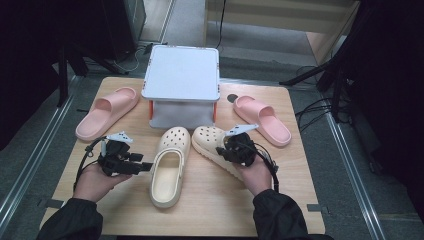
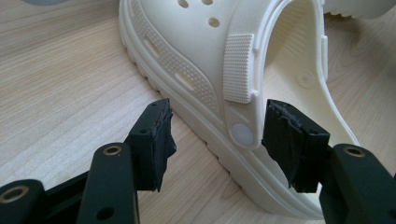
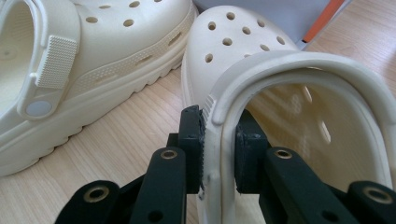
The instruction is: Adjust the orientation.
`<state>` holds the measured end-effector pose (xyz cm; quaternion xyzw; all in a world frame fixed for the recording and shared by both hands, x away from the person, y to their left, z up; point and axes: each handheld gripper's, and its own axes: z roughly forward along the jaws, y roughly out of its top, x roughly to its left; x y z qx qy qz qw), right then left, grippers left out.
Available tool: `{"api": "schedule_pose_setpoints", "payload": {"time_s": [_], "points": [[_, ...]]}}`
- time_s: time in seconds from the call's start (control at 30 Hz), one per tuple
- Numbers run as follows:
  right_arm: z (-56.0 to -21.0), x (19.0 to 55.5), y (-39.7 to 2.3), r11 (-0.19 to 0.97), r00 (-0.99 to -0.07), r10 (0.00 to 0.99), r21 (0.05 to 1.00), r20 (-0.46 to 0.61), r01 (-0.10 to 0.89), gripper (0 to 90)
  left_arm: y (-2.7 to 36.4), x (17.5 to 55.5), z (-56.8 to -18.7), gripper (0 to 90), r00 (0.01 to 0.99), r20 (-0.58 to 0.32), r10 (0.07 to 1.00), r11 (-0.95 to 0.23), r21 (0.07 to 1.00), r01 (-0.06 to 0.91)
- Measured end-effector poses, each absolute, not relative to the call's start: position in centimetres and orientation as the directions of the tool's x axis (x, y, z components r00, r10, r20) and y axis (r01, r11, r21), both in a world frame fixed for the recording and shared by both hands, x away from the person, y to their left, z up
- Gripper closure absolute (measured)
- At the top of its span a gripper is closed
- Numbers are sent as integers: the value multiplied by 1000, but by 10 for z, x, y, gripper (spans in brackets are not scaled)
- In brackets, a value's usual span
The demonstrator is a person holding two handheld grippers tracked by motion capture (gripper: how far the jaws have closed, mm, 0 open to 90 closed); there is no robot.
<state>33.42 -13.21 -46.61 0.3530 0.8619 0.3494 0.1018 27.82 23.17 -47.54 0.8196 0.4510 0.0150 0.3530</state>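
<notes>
pale wood makes up the surface [image 1: 210,210], and at its far left lies a pink slide [image 1: 106,112]. the left gripper [image 1: 145,167] stands with jaws wide on either side of the strap rivet of the left cream clog [image 1: 169,167], not touching it. behind sits a grey box [image 1: 182,80], just beyond both clogs' toes. the right cream clog [image 3: 261,70] has its heel strap pinched between the closed jaws of the right gripper [image 3: 219,151]. another pink slide [image 1: 262,120] lies at far right.

From above we look forward and down on the table [image 1: 210,200]; both gripper views sit close, sharing the left cream clog [image 2: 243,70].
</notes>
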Motion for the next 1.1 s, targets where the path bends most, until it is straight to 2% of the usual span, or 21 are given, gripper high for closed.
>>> {"api": "schedule_pose_setpoints", "payload": {"time_s": [0.53, 0.63, 0.73, 0.9, 0.97, 1.0, 1.07, 1.1], "points": [[-475, 327, -119, 485, -729, 668, 657, 147, 577, 760, 233, 277, -477, 436, 589, -300, 750, -347, 580, 737], [-475, 327, -120, 491, -737, 659, 656, 152, 574, 737, 232, 278, -477, 440, 589, -300, 750, -350, 577, 738], [-471, 326, -125, 482, -747, 644, 673, 161, 561, 672, 233, 279, -477, 465, 590, -303, 748, -350, 575, 740], [-461, 322, -137, 469, -753, 635, 688, 173, 554, 646, 235, 281, -475, 476, 588, -307, 748, -342, 582, 738], [-459, 320, -140, 463, -753, 632, 690, 183, 556, 645, 236, 282, -475, 502, 584, -327, 743, -332, 576, 747], [-453, 317, -146, 459, -755, 628, 691, 191, 557, 685, 236, 282, -474, 546, 581, -342, 739, -326, 573, 752], [-451, 315, -149, 458, -757, 624, 696, 192, 554, 700, 237, 282, -473, 565, 585, -343, 735, -324, 580, 747], [-448, 313, -153, 455, -757, 626, 702, 185, 548, 735, 237, 282, -473, 584, 587, -339, 735, -325, 583, 744]]}}
